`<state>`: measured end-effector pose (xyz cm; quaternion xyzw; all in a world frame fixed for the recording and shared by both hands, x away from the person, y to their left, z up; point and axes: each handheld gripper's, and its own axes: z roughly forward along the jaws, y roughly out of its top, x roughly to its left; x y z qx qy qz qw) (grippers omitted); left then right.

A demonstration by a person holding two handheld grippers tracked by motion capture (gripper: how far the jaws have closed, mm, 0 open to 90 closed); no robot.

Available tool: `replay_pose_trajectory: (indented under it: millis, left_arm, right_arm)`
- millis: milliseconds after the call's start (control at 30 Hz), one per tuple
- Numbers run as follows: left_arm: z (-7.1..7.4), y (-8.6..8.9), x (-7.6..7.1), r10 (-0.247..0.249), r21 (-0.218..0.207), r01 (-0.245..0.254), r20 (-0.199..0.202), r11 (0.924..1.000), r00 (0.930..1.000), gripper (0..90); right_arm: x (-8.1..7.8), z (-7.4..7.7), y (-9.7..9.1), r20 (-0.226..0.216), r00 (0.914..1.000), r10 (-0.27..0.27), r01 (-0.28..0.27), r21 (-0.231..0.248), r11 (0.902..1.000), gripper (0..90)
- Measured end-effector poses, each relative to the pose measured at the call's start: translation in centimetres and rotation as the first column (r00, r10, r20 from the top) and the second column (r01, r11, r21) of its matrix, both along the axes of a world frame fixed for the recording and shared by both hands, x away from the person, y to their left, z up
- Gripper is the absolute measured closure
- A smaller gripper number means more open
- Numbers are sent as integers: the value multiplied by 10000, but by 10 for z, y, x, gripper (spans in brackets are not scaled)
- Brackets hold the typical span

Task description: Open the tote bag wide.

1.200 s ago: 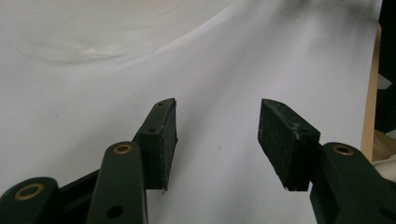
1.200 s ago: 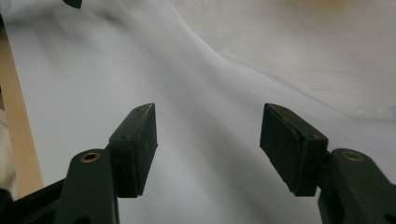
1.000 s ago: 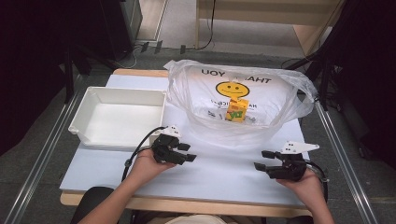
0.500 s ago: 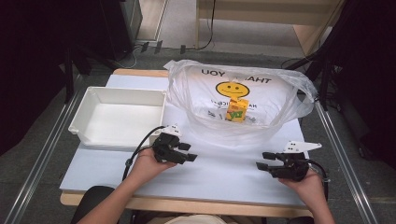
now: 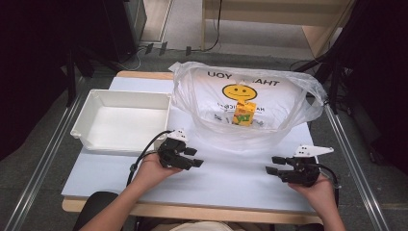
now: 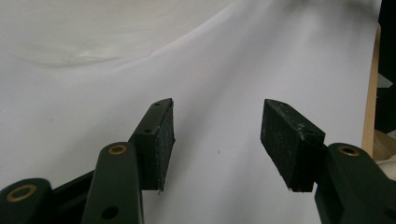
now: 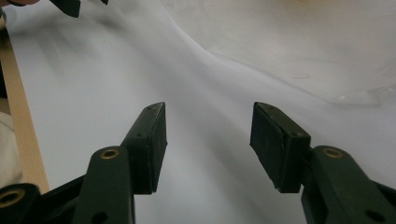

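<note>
A clear plastic bag (image 5: 274, 103) printed with a yellow smiley lies open at the back middle of the white table (image 5: 231, 185). A small yellow-orange carton (image 5: 244, 113) stands inside it. My left gripper (image 5: 194, 158) rests low at the front left, pointing right, open with nothing between its pads (image 6: 217, 140). My right gripper (image 5: 272, 164) rests at the front right, pointing left toward the other, open and empty (image 7: 208, 140). Its jaws have just been closing a little. Both stand short of the bag's near edge (image 6: 93, 37) (image 7: 303, 46).
An empty white tray (image 5: 125, 94) sits at the left of the table, just behind my left hand. The table's wooden front edge (image 5: 192, 211) runs below both hands. Metal rails (image 5: 353, 159) flank the table on both sides.
</note>
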<state>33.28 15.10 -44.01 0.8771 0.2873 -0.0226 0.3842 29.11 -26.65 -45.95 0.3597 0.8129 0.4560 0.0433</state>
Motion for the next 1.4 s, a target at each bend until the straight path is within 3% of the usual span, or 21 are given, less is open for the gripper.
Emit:
replay_pose_trajectory:
  millis: [333,800,867,933,1100,1200,1300,1400]
  left_arm:
    - [-1,-1,0,-15,84,14,65,10000,10000,451]
    - [-1,0,3,141,-48,-142,-190,9999,9997,452]
    - [0,0,4,157,-150,-161,-236,9998,9996,510]
    - [0,0,5,47,48,-47,-54,10000,10000,521]
    - [1,-2,7,-6,92,6,-10,10000,10000,543]
    - [6,-3,6,-81,9,81,-82,10000,9999,569]
    - [15,-6,4,-244,-48,244,99,9997,9997,593]
    - [26,-7,4,-395,-128,396,123,9991,9991,604]
  right_arm:
    - [0,0,-1,-18,10000,-32,32,6,10000,468]
    - [2,-1,-3,-138,9998,-175,175,-23,9998,470]
    - [2,0,-4,-133,9995,-284,285,18,9996,470]
    - [2,1,-5,-162,9994,-314,315,59,9995,471]
    - [5,-1,-6,-224,9990,-376,377,31,9993,482]
    - [9,-2,-7,-255,9988,-428,430,95,9990,492]
    - [12,1,-9,-275,9985,-475,481,234,9986,489]
    - [16,7,-11,-224,9984,-521,523,74,9986,490]
